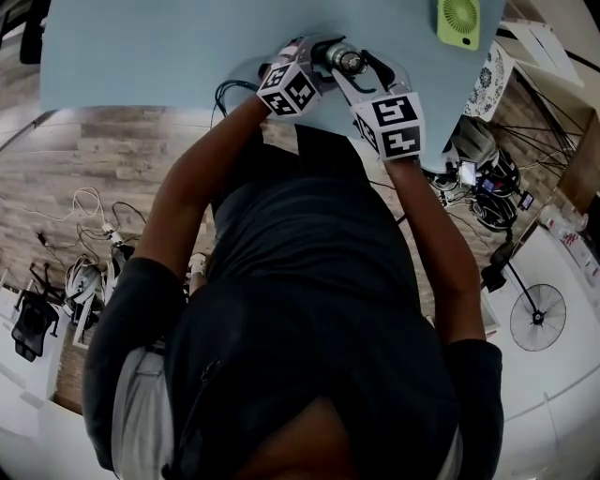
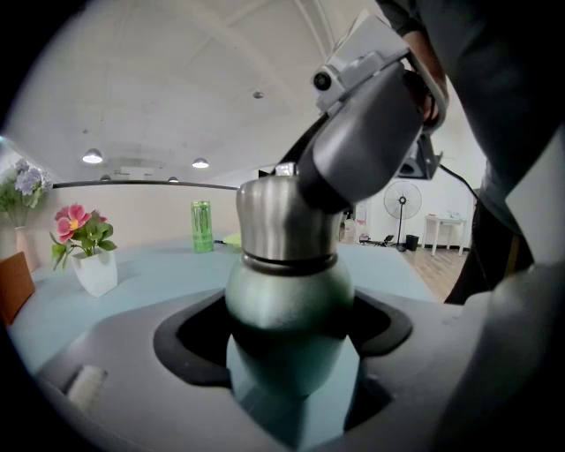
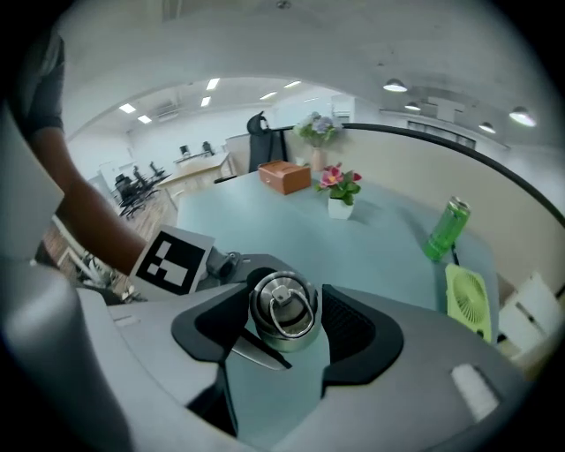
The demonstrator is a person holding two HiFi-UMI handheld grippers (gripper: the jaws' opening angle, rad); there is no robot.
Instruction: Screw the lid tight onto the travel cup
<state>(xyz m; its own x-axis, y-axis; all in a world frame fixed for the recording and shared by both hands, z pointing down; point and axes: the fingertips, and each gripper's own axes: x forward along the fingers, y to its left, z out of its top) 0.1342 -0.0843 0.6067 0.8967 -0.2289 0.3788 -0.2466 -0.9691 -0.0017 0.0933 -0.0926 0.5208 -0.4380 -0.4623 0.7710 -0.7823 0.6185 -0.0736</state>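
Clamping the travel cup [image 2: 290, 309] round its green body, the left gripper [image 1: 314, 64] has both jaws pressed against the cup's sides. The cup is upright over the tabletop [image 1: 141, 56], close to its near edge; whether its base touches the surface cannot be told. On the cup's neck sits the steel lid [image 3: 282, 309], its ring handle lying flat on top. The right gripper [image 1: 354, 67] reaches over from the right, jaws closed on the lid's rim. Farther toward the tabletop's right edge a green can [image 3: 444, 229] stands near a yellow-green fan [image 1: 458, 21].
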